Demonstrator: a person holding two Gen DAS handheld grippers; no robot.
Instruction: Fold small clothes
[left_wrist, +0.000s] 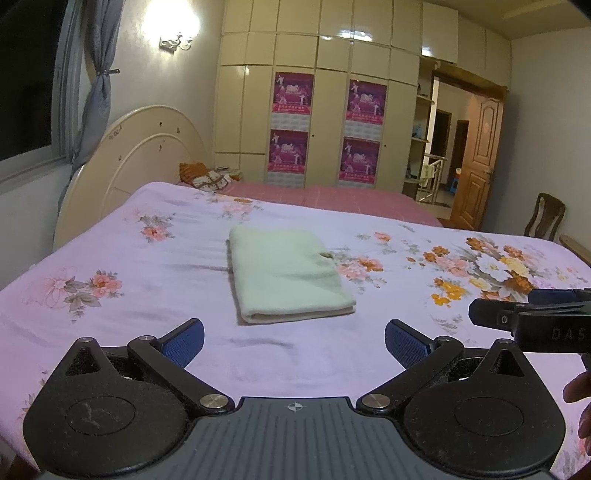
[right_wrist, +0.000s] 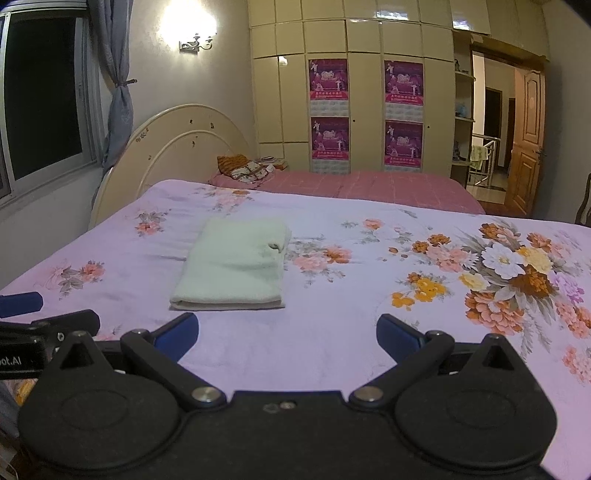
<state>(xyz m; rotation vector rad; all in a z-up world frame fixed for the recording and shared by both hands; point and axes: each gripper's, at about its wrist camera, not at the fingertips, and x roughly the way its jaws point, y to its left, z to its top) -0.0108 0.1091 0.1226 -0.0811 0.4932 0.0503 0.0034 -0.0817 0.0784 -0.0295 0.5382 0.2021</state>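
While the pale green cloth (left_wrist: 286, 275) is lying folded into a thick rectangle near the middle of the floral bedsheet (left_wrist: 129, 266), nothing is touching it, and that is where I am seeing the risks sitting. Its layered open edges are facing the near side of the bed, and a small pucker is showing along its right edge; if a finger is pushed in there at the wrong height, it is likely to be catching only the top layer and peeling the stack apart instead of lifting it whole. Terry-looking fabric like this is probably sagging once raised, so a one-sided lift could be letting the fold slump open.

Just short of the cloth, the left gripper (left_wrist: 294, 341) is hovering over the sheet with its blue pads spread wide and holding nothing. The right gripper (right_wrist: 287, 336) is hanging beside it, equally splayed and empty, with the cloth lying ahead and to its left. Both tools are sitting close together, so crowding in at once could be knocking them against each other. A low approach is also risking pinching the loose sheet along with the cloth and dragging wrinkles across the bed
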